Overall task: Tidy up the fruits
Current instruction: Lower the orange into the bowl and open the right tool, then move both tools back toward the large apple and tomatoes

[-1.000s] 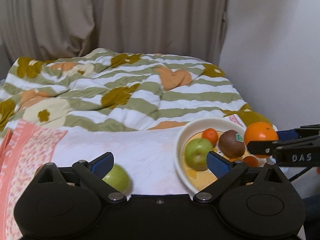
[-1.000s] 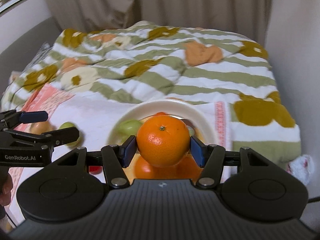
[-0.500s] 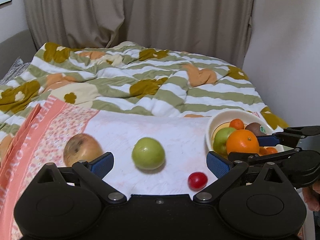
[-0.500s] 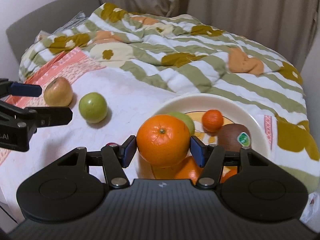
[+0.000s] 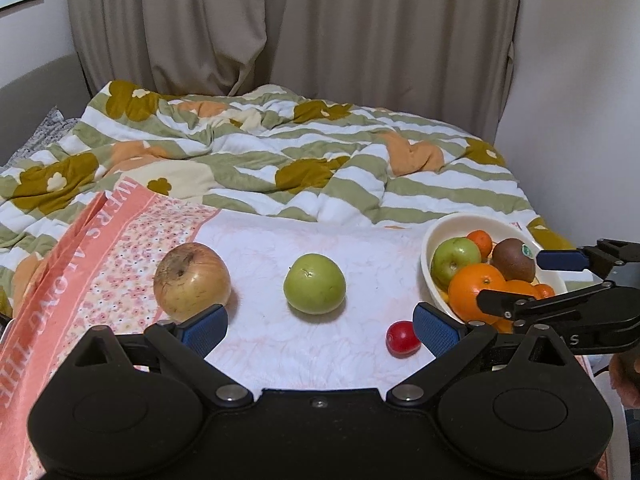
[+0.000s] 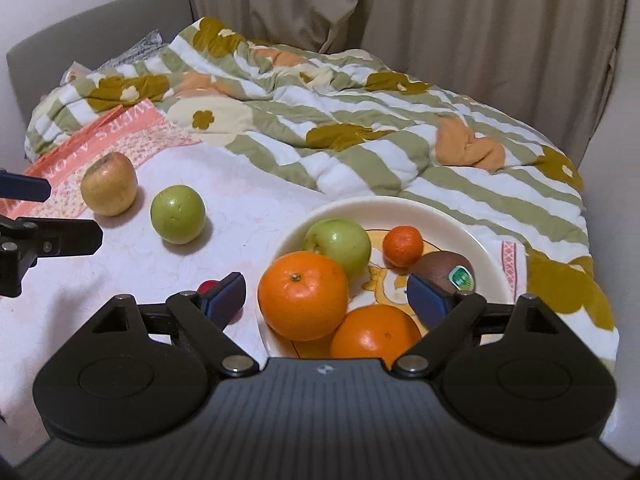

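- And the right gripper (image 6: 326,294) has just been opening: half a second ago its blue pads pinched the big orange (image 6: 303,295), and now the jaws stand wide with clear gaps either side of it.
- The orange sits free in the near-left part of the cream plate (image 6: 448,220), leaning on a second orange (image 6: 375,331) just nearer the camera.
- Behind them on the plate: a green apple (image 6: 340,245), a small mandarin (image 6: 402,245) and a kiwi (image 6: 446,269) with a sticker on it.
- The left gripper (image 5: 320,329) is wide open too, holding nothing, and its view has swung left since a second ago, when the plate filled its right side.
- Out on the white cloth (image 5: 360,248), well left of the plate, lie a loose green apple (image 5: 315,289) and, further left, a yellowish apple (image 5: 192,281) at the edge of the pink floral cloth (image 5: 120,248).
- A small red fruit (image 5: 403,338), tomato or cherry I can't say, lies near the plate's left rim, close to the left gripper's right fingertip.
- In the right wrist view that red fruit is mostly hidden behind the right gripper's left finger.
- Far side: a rumpled striped quilt (image 6: 360,128) and beige curtains (image 5: 320,20).
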The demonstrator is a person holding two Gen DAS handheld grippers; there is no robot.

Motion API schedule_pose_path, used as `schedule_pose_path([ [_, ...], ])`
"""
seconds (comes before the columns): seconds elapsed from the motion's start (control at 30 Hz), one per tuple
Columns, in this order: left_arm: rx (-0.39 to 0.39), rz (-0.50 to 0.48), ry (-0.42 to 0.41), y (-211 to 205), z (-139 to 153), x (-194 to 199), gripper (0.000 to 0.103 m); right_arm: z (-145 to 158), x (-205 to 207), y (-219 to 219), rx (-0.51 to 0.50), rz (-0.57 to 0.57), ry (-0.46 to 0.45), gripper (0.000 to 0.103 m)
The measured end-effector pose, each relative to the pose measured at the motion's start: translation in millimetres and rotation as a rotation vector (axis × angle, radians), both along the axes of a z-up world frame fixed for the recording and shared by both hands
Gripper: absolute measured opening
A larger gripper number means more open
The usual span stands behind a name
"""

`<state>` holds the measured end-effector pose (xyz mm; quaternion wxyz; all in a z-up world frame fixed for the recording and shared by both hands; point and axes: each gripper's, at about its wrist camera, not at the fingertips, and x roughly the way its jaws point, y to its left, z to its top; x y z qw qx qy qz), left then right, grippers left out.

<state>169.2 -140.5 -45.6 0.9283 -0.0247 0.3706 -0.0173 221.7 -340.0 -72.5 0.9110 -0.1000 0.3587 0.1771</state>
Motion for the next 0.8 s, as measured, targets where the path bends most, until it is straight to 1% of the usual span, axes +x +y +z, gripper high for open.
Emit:
schedule_pose_path([
  [0.2, 0.002, 0.007, -0.038, -2, 16, -23, 0.101, 18, -18, -13, 0.022, -0.025, -0.02, 0.103],
  [0.43, 0.003, 0.037, -0.084, 2, 42, -52, 0.101, 46, -46, -21, 0.045, -0.046, -0.038, 0.103],
  [0.53, 0.001, 0.07, -0.098, 13, 53, -65, 0.101, 57, -56, -25, 0.065, -0.061, -0.031, 0.103],
  [0.63, 0.023, 0.091, -0.112, 27, 60, -73, 0.102, 67, -65, -24, 0.079, -0.085, -0.024, 0.103],
  [0.8, 0.043, 0.121, -0.142, 59, 67, -75, 0.102, 77, -74, -9, 0.087, -0.115, -0.02, 0.103],
])
